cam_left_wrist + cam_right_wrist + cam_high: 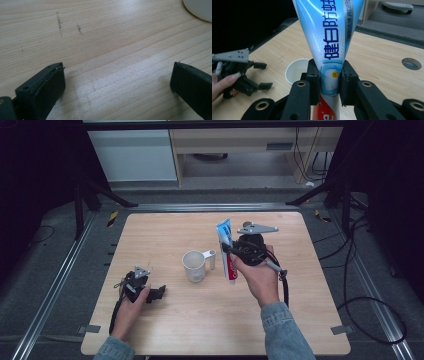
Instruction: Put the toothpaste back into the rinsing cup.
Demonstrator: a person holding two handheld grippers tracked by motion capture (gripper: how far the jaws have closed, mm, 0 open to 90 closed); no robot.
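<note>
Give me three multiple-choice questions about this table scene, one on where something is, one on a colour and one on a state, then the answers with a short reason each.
1. Where does the mug stand?
A. between the two grippers
B. off the table
C. at the table's far right corner

2. What colour is the mug?
A. red
B. white
C. black

3. How is the right hand-held gripper?
A. open and empty
B. lying on the table
C. shut on the toothpaste tube

Answers:
1 A, the high view shows it on the table, right of the left hand-held gripper and left of the right one.
2 B, its wall and rim are white.
3 C, both jaws press on the tube's sides.
</note>
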